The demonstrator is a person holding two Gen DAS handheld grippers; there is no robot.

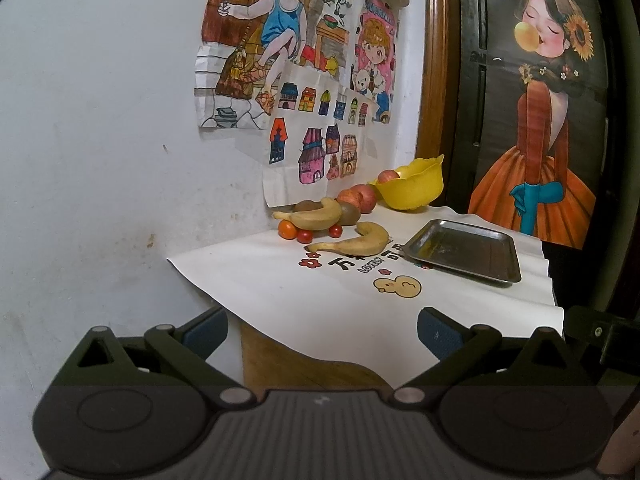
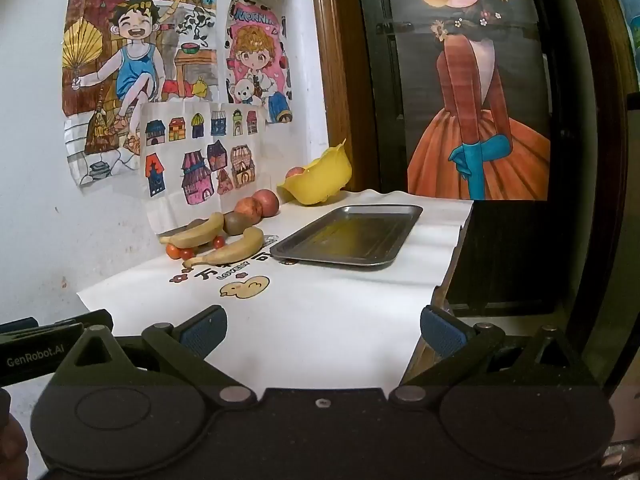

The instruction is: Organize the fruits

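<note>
Seen from two wrist cameras held side by side before the table's near edge, facing the corner wall; left view set further left, off the cloth (image 1: pixel 320 296); right view nearer the metal tray (image 2: pixel 348 236); shared: fruit, yellow bowl (image 1: pixel 412 188), wall drawings.

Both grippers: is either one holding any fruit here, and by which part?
Nothing is held. The left gripper and right gripper are both open and short of the fruit.
</note>
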